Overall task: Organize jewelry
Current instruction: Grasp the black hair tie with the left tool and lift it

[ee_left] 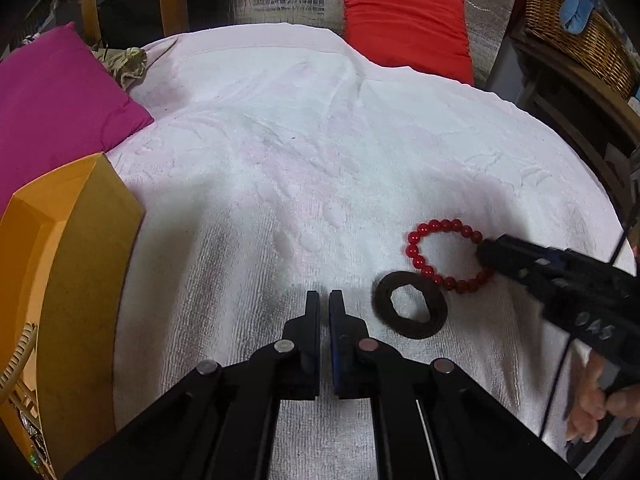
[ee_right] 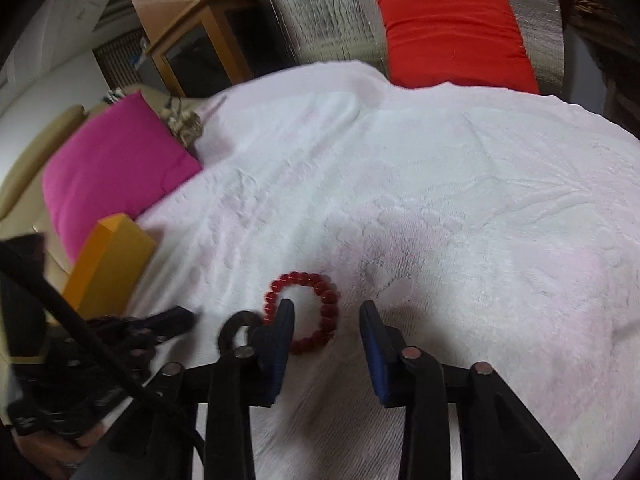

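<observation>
White towel spread over the surface, magenta cushion far left, red cushion at the back, orange box near left; red bead bracelet lies flat, a round loop with no long axis, touching the dark ring; right claw spread wide astride the bracelet's right side, gripping nothing; left claw nearly closed, empty.

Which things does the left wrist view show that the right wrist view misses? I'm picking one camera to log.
Left only: a wicker basket at far right, and the nearly shut left hand-held gripper seen down its fingers.
Right only: the open right hand-held gripper from behind, one finger inside the red bead bracelet.
Both: the bracelet, black ring, orange box, pink cushion, red cushion.
</observation>
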A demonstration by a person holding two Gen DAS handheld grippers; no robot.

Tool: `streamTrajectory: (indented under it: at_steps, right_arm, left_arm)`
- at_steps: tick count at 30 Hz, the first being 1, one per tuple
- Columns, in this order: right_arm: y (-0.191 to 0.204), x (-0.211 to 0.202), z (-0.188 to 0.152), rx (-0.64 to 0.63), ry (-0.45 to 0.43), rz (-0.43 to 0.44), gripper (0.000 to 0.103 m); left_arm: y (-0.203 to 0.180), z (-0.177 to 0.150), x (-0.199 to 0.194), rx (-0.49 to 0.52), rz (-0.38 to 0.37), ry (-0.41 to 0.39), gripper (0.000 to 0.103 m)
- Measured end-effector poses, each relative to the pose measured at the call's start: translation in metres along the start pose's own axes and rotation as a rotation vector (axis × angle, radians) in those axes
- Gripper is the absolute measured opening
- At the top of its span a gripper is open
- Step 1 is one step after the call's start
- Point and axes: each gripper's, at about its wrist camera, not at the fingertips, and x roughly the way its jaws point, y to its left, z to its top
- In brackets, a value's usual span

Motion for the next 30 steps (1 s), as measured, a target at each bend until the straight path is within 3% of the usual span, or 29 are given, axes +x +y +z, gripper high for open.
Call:
streamTrajectory:
  at_steps: [3,7,11,12,15,16,19,23,24,25,26,30]
  right_arm:
    - [0.005,0.012,0.0,-0.053,0.018,-0.057,0.028]
    - [0.01,0.011,0.002,-0.109,0.022,-0.126,0.011]
    - [0.004,-0.004,0.004,-0.108,-0.013,-0.187,0.01]
    - [-0.001,-0.007,0.005,-0.095,-0.015,-0.194,0.01]
    - [-0.019,-0.015,0.007,-0.045,-0.014,-0.229,0.01]
    - [-0.026,-0.019,0.007,-0.024,-0.012,-0.231,0.01]
    - [-0.043,-0.031,0.006,0.019,-0.011,-0.241,0.01]
    - [-0.057,-0.033,0.002,0.079,0.022,-0.215,0.01]
    - [-0.057,-0.031,0.001,0.083,0.03,-0.211,0.01]
    - [-0.057,-0.029,0.001,0.084,0.043,-0.211,0.01]
    - [-0.057,-0.028,0.0,0.084,0.052,-0.21,0.011]
    - [-0.06,-0.028,0.001,0.124,0.079,-0.168,0.014]
  left_arm:
    - [0.0,0.002,0.002,-0.002,0.0,0.006,0.004]
    - [-0.004,0.005,0.003,0.001,-0.023,0.0,0.004]
    - [-0.012,0.006,0.004,0.018,-0.061,0.0,0.008]
    - [-0.016,0.006,0.005,0.024,-0.074,0.002,0.016]
    - [-0.027,0.006,0.006,0.047,-0.106,-0.002,0.054]
    - [-0.031,0.006,0.005,0.057,-0.116,-0.008,0.059]
    - [-0.041,0.006,0.005,0.085,-0.155,-0.016,0.06]
    - [-0.048,0.004,0.019,0.102,-0.125,0.027,0.059]
    - [-0.049,0.004,0.02,0.103,-0.123,0.021,0.057]
    - [-0.05,0.004,0.02,0.112,-0.117,0.016,0.044]
    - [-0.051,0.004,0.021,0.119,-0.117,0.019,0.039]
    - [-0.054,0.003,0.023,0.13,-0.108,0.022,0.027]
